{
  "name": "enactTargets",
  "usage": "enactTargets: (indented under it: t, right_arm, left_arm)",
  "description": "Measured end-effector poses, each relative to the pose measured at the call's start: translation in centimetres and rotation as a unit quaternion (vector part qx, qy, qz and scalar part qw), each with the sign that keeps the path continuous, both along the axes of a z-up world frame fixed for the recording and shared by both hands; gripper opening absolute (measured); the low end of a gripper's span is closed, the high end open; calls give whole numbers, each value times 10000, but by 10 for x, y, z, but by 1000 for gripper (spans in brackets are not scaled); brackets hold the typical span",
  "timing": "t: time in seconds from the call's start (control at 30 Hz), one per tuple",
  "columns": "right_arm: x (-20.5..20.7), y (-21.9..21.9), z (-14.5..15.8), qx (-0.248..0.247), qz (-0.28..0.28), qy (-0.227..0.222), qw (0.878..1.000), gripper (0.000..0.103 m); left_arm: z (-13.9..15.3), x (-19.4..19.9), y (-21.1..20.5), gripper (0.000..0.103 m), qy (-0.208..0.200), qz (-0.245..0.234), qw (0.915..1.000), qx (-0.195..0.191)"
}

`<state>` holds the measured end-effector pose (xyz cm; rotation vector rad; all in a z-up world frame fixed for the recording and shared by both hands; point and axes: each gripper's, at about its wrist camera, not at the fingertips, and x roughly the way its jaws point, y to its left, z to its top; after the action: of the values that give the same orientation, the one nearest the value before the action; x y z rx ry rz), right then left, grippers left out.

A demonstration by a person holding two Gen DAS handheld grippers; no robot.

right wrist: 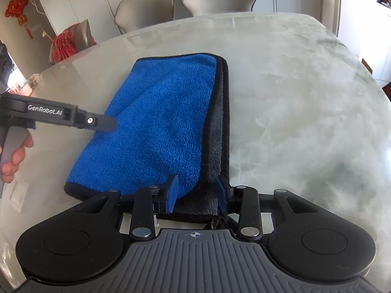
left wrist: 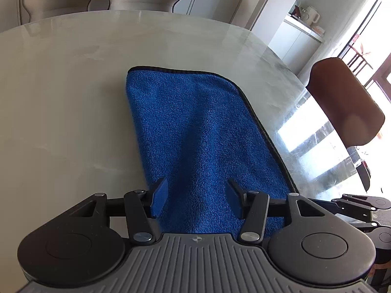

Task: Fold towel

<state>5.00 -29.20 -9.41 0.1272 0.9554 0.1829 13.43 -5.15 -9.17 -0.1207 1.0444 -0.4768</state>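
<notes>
The left gripper point(left wrist: 196, 200) tilts steeply downward, its blue-padded fingers point(left wrist: 160, 199) spread apart with nothing pressed between them. The right gripper point(right wrist: 199, 193) tilts down likewise, its jaws narrower but parted, the pads clear of any grip. A hand point(right wrist: 14, 156) wraps the left gripper's handle, fingers curled beneath it.

Pale marble table point(right wrist: 305, 97); folded blue towel point(right wrist: 156, 127) flat on it.
</notes>
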Motion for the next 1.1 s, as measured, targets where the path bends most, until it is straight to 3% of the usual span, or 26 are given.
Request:
enactTargets:
  t: [0.17,0.33,0.73,0.97,1.1]
  right_arm:
    - [-1,6,-3,-21,81,-90,9999,11]
    - [-5,1,8,29,-62,-217,9997,4]
    - [-7,-4,18,-353,-86,-145,9992,4]
    - [-2,-11,5,-567,-150,328,9977,7]
    - [6,-18,17,-141,-150,17,9998,14]
  left_arm:
    - [4,-6,5,59,18,129,9999,-53]
    - [3,-9,5,60,50,129,9999,-85]
    - [2,-19,-8,61,67,-256,9996,-34]
    - [-2,-25,-16,61,201,-545,9983,45]
    - [-2,-29,-20,61,215,-715,9972,82]
